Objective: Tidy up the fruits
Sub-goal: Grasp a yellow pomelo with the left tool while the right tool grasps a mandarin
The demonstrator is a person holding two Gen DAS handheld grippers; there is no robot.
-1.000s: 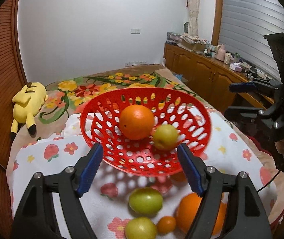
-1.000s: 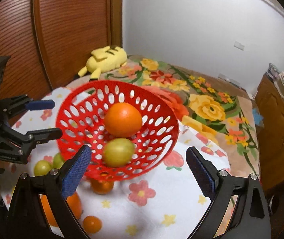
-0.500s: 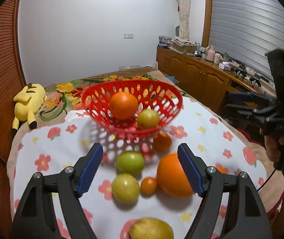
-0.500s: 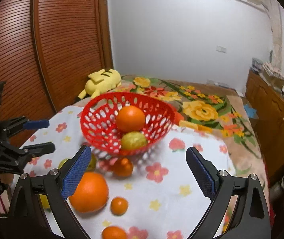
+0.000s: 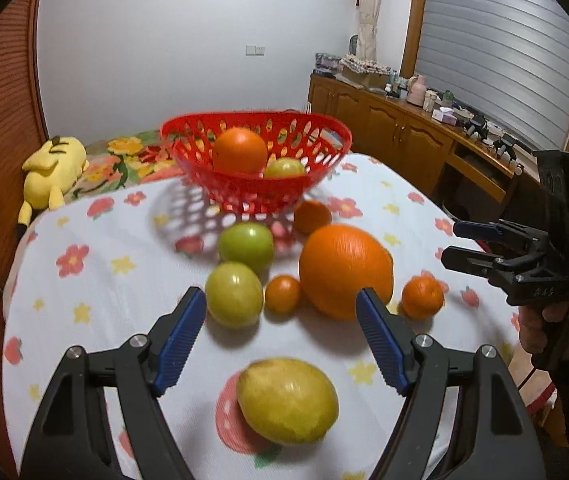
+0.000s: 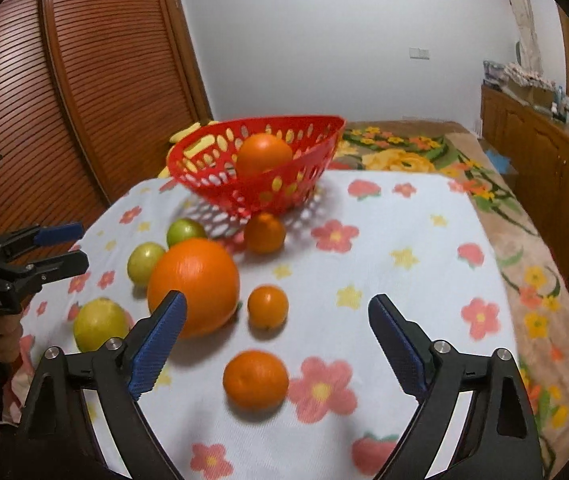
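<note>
A red perforated basket (image 5: 220, 130) (image 6: 284, 188) stands at the far side of the table and holds an orange (image 5: 239, 150) and a green fruit (image 5: 284, 168). In front of it lie a big orange (image 5: 344, 270) (image 6: 194, 284), two green fruits (image 5: 246, 242) (image 5: 234, 294), several small tangerines (image 5: 282, 293) (image 6: 267, 306) (image 6: 255, 378) and a yellow lemon (image 5: 286, 400) (image 6: 98, 322). My left gripper (image 5: 282, 334) is open and empty above the lemon. My right gripper (image 6: 276, 338) is open and empty above a tangerine.
The table carries a white cloth with flowers (image 6: 404, 248). A yellow plush toy (image 5: 54, 170) lies on the bed behind. A wooden sideboard (image 5: 404, 140) stands at the right, a slatted wooden door (image 6: 84, 80) at the left.
Both grippers have pulled back from the basket towards the near side of the table. More loose fruit has come into view, and the lemon now lies under my left gripper.
</note>
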